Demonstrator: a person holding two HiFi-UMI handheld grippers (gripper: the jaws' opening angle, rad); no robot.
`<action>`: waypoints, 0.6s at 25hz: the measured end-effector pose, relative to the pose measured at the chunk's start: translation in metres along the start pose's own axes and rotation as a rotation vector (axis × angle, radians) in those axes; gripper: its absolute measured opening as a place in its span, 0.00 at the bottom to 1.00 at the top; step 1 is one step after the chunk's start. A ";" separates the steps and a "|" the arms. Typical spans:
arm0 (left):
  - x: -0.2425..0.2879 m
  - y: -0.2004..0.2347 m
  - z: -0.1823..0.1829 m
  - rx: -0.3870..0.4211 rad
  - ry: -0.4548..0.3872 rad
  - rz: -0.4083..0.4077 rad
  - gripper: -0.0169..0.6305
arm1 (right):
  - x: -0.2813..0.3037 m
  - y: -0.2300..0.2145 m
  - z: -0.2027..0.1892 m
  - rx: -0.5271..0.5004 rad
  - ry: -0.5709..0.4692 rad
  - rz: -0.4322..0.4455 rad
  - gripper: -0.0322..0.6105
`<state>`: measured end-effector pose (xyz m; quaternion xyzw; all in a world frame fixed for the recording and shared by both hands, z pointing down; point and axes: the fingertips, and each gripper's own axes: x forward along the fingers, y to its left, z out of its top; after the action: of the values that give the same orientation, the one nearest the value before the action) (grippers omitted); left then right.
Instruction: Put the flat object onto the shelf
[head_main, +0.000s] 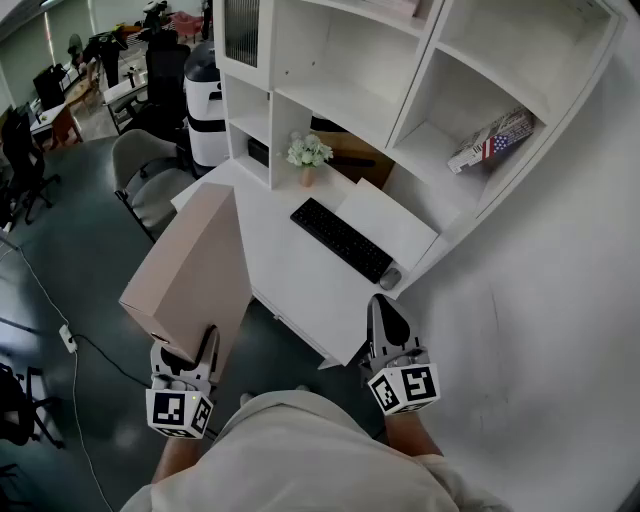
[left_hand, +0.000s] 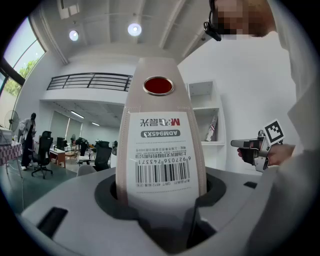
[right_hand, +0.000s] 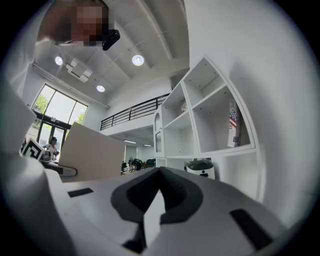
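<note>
at the lower left of the head view, the left gripper (head_main: 188, 352) holds a flat box (head_main: 190, 268) of pale cardboard by its near end. the box reaches away from the person, above the dark floor (head_main: 60, 250) just left of the white surface (head_main: 285, 270), and is not on the shelf (head_main: 425, 95). in the left gripper view the jaws stand partly apart and press on the narrow end of the flat box (left_hand: 158, 145) from both sides. this end bears a white barcode label (left_hand: 159, 152) and a round red sticker (left_hand: 158, 86) above it.

the right gripper (head_main: 388, 316) hovers at the near edge of the surface, apart from the box, pointing toward the shelf. its own view shows the right gripper (right_hand: 160, 192) with the jaws together at the tips and nothing between them. the flat box (right_hand: 92, 152) shows at that view's left and the shelf (right_hand: 210, 115) at its right.

on the surface lie a black keyboard (head_main: 342, 240), a mouse (head_main: 390, 278) just beside its right end, and a white sheet (head_main: 392, 222) behind the keyboard. a small pot of white flowers (head_main: 309, 154) stands at the back. the shelf rises behind and to the right of the surface. in one of its right-hand compartments a book with a flag on its cover (head_main: 492, 138) leans tilted. a grey chair (head_main: 148, 172) stands on the floor to the left of the surface.
</note>
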<state>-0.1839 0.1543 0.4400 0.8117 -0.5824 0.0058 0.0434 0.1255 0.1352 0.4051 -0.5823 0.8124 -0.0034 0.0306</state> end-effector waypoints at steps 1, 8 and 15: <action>0.000 0.000 0.000 0.000 -0.002 -0.002 0.45 | 0.000 0.000 0.000 0.001 -0.002 -0.001 0.05; 0.001 0.002 0.000 -0.001 -0.003 -0.002 0.45 | 0.001 0.000 0.001 0.000 -0.005 -0.003 0.05; 0.003 0.004 -0.004 0.001 -0.003 -0.002 0.45 | 0.006 -0.001 -0.001 0.005 -0.010 0.002 0.05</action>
<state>-0.1862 0.1502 0.4443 0.8123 -0.5817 0.0048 0.0418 0.1249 0.1294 0.4063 -0.5813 0.8129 -0.0025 0.0358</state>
